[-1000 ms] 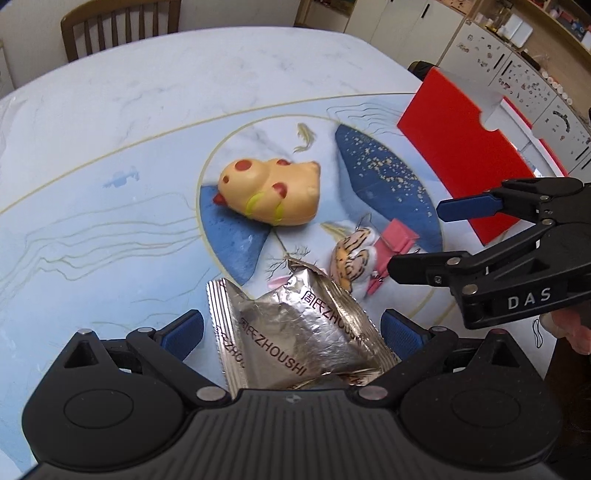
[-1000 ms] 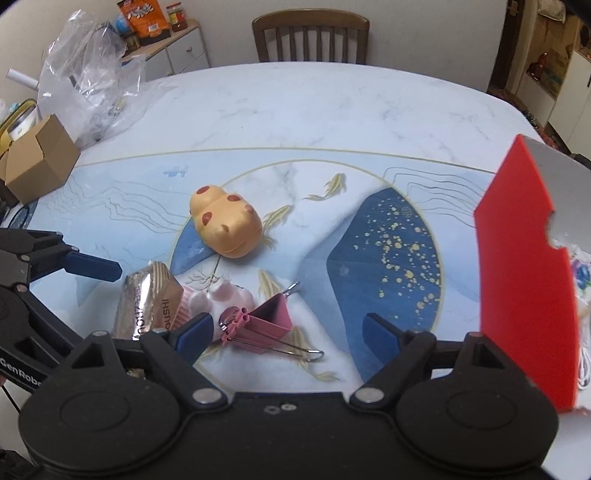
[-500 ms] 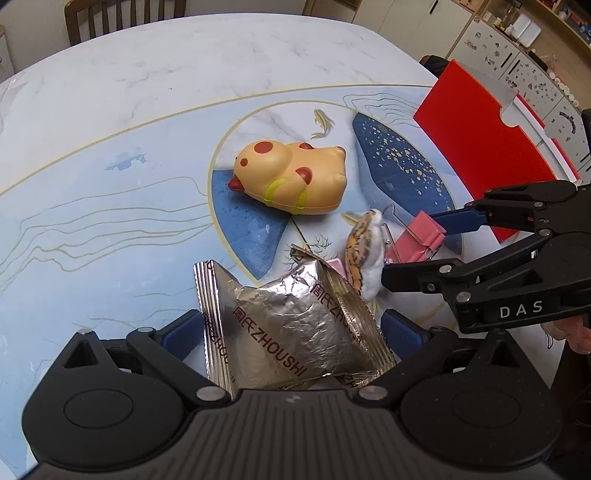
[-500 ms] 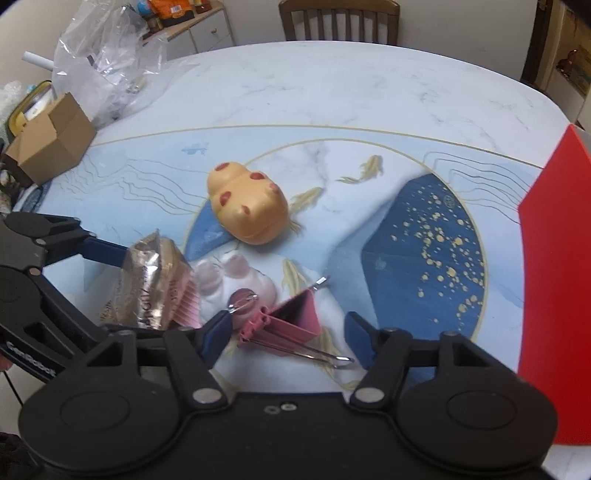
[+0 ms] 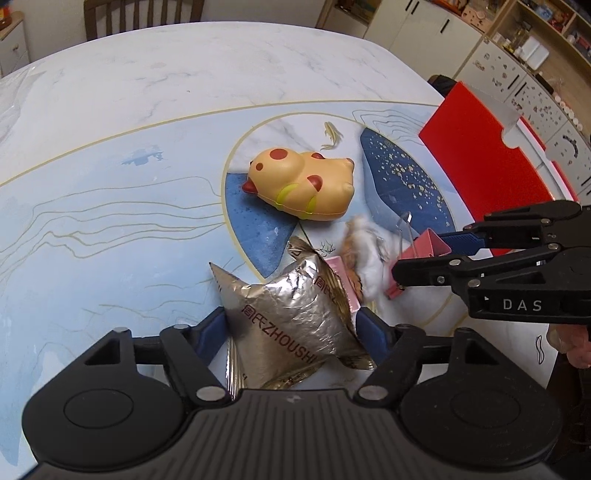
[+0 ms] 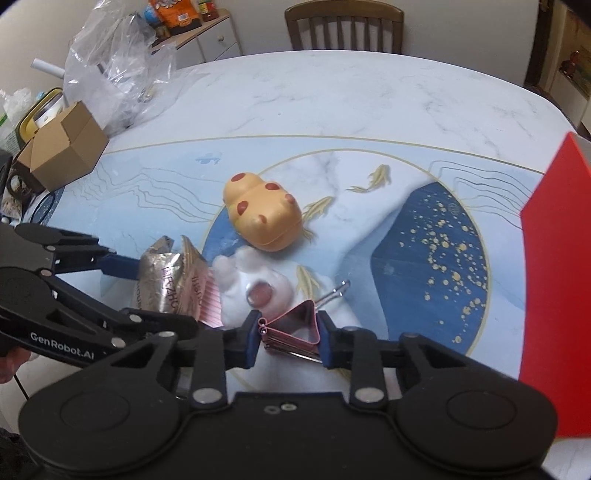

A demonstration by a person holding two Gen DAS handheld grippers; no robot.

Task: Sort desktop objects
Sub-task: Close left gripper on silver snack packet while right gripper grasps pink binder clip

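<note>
A silver foil snack packet (image 5: 291, 317) lies near the table's front edge. My left gripper (image 5: 290, 326) is closing on it, and both blue pads press its sides, so it bulges upward. A pink binder clip (image 6: 291, 328) sits between the pads of my right gripper (image 6: 288, 338), whose jaws are closing and touch both sides of the clip. A white furry toy (image 6: 258, 288) lies blurred just beyond the clip. Farther back, a yellow toy with red spots (image 5: 303, 184) rests on the mat. A pink card (image 5: 341, 273) pokes out from under the packet.
A red board (image 5: 480, 162) stands at the table's right edge. At the far left are a cardboard box (image 6: 62, 147) and a crumpled plastic bag (image 6: 114, 74). A wooden chair (image 6: 343, 26) stands behind the table. The two grippers work close side by side.
Both grippers have narrowed from wide open. The left now squeezes the foil packet and the right now clamps the pink binder clip. The white furry toy has shifted and looks blurred.
</note>
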